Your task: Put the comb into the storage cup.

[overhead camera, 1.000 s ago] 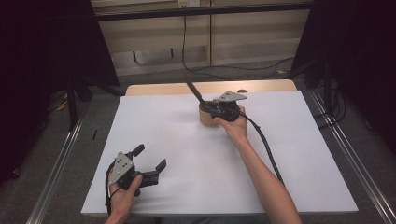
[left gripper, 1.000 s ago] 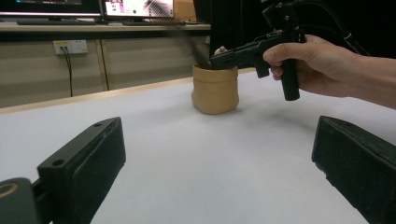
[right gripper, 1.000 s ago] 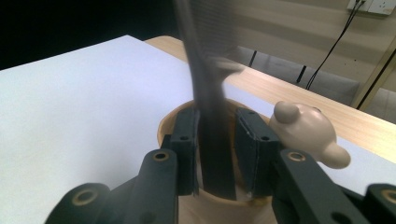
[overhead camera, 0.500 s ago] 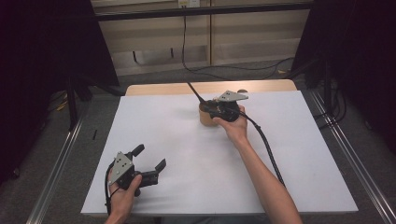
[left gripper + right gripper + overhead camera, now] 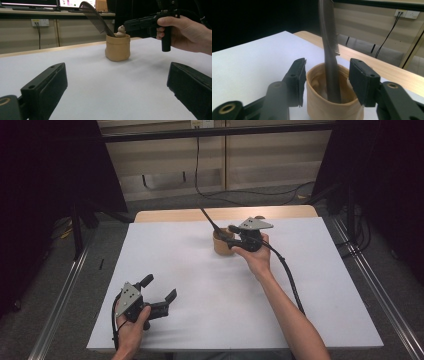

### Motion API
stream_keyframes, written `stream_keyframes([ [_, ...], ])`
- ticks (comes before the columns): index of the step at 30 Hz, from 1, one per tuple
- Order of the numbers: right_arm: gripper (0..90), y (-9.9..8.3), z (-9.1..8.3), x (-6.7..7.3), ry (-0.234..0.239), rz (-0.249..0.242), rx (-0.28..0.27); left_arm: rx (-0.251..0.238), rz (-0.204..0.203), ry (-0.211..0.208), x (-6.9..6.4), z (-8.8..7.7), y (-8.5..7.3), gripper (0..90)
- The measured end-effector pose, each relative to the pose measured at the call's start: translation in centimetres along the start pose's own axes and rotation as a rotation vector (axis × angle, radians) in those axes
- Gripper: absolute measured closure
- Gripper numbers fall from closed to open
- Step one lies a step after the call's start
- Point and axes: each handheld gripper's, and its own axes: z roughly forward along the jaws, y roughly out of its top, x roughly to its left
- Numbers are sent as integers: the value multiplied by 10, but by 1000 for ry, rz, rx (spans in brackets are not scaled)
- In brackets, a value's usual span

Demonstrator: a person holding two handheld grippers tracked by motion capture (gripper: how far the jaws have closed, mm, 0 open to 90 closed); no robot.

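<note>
A tan soft cup [image 5: 222, 246] stands at the back middle of the white tabletop [image 5: 200, 270]. A black comb [image 5: 210, 222] stands in it, leaning to the back left. My right gripper [image 5: 231, 236] hovers at the cup's rim. In the right gripper view its jaws have just been opening. They stand either side of the comb [image 5: 329, 45] over the cup [image 5: 324, 107], and the pads [image 5: 359, 77] do not touch it. My left gripper [image 5: 161, 287] rests at the front left, open and empty. It faces the cup [image 5: 118, 47] and the comb [image 5: 93, 16] from afar.
The right gripper's cable [image 5: 287, 275] trails along the forearm toward the front edge. A wooden strip [image 5: 175, 214] borders the tabletop at the back. Metal rails [image 5: 55, 320] run along the floor on both sides. A small tan lump [image 5: 121, 30] peeks over the cup's rim.
The comb shows thinner now than a second ago, as if turned a little in the cup. Both hands have kept their places.
</note>
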Motion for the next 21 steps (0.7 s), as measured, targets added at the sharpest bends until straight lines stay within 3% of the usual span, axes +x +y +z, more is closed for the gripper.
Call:
stream_keyframes([
  [13, 134, 2, -10, 0, -4, 29, -7, 1, -2, 14, 2, 0, 0, 31],
  [21, 22, 4, -18, -3, -44, 61, -24, 0, -5, 31, 2, -2, 0, 28],
])
